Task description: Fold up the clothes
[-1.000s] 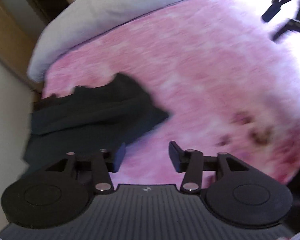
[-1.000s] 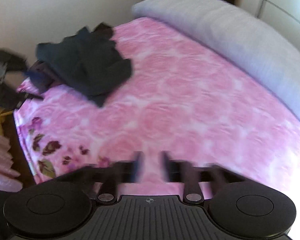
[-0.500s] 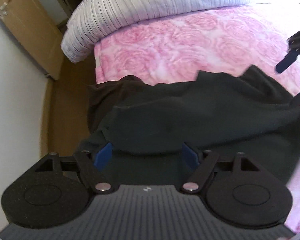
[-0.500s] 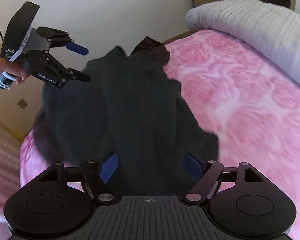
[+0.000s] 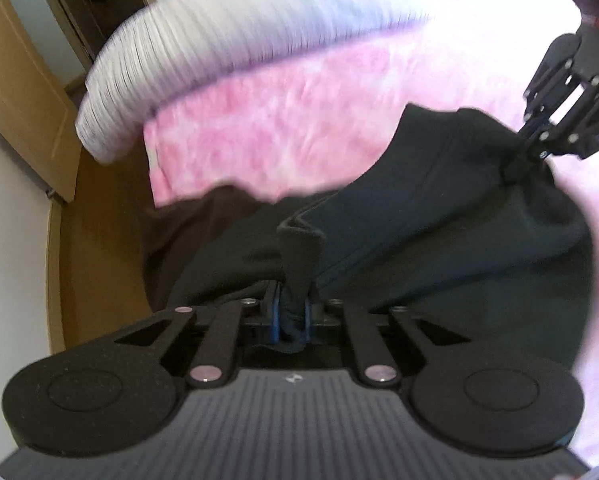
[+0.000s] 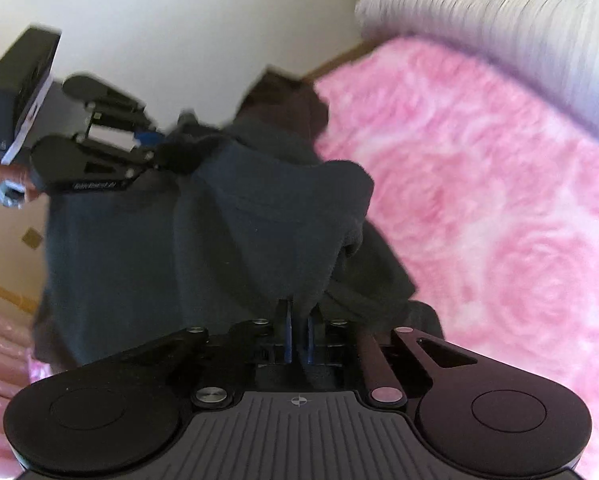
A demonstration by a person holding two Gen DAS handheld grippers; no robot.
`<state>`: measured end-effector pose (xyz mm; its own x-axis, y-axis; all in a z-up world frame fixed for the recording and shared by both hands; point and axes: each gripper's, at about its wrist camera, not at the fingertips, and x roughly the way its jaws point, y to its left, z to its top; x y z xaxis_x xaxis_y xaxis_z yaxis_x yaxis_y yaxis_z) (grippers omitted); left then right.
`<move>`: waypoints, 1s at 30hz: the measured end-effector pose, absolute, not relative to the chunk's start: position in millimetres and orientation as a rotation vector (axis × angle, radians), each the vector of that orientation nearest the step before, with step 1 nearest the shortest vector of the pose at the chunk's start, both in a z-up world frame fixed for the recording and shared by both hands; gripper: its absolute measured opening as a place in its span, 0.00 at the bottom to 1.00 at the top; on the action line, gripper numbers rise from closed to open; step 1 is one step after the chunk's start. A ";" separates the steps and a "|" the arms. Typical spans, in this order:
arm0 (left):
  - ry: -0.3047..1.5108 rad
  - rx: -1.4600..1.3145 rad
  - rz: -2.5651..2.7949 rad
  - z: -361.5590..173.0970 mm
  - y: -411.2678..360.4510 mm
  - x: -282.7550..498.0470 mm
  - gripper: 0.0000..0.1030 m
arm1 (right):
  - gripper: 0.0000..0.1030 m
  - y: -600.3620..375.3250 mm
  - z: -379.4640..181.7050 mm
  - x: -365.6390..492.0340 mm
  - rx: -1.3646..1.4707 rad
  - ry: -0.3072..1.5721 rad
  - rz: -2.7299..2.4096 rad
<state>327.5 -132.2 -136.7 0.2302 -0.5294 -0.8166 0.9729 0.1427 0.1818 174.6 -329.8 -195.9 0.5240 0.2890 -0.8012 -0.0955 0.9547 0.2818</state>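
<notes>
A: Left wrist view sits behind its own fingers, very near the dark garment [image 5: 439,240], looking across the pink bedspread [image 5: 279,120] toward the grey pillow [image 5: 219,48].

B: Right wrist view likewise, close in, facing the wall [image 6: 179,20]. Shared: garment, bedspread, pillow, each opposite gripper.

Black gripper [image 5: 291,320] bodies, blue finger pads [image 5: 274,316], silver screws [image 5: 204,372].

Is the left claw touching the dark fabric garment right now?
Touching. The left wrist view shows the left claw shut on a bunched fold of the dark fabric garment.
</notes>
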 end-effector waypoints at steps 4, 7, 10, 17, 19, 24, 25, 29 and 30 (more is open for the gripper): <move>0.603 0.743 -1.266 -72.9 -133.1 267.3 0.07 | 0.01 -350.0 -134.8 109.7 0.185 0.898 0.177; 0.556 0.687 -1.331 -31.0 -143.0 210.4 0.07 | 0.00 -369.3 -96.9 48.5 0.167 0.846 0.106; 0.528 0.608 -1.414 1.2 -159.5 144.1 0.06 | 0.00 -393.2 -67.9 -18.0 0.160 0.806 0.023; 0.586 0.532 -1.622 17.4 -244.0 -48.9 0.06 | 0.00 -465.1 -7.3 -180.1 0.091 0.654 -0.178; 0.611 0.515 -1.681 18.8 -271.5 -106.6 0.06 | 0.00 -501.5 9.7 -225.2 0.081 0.615 -0.236; 0.672 0.470 -1.830 22.2 -340.2 -251.1 0.10 | 0.07 -608.7 5.1 -314.6 0.032 0.684 -0.359; 0.707 0.474 -1.868 16.7 -356.6 -276.9 0.12 | 0.24 -625.8 -3.3 -330.0 0.006 0.743 -0.419; 0.729 0.599 -1.983 -13.3 -397.4 -342.6 0.18 | 0.46 -663.9 -17.5 -414.4 0.071 0.785 -0.611; 0.727 0.629 -1.994 -19.9 -401.0 -348.0 0.23 | 0.52 -665.2 -22.7 -434.7 0.117 0.785 -0.643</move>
<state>-348.0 -401.0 -19.9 -0.4700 -0.5718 -0.6724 0.8705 -0.4266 -0.2456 -434.7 -665.2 -22.7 0.5284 -0.4947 -0.6900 0.5786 0.8045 -0.1337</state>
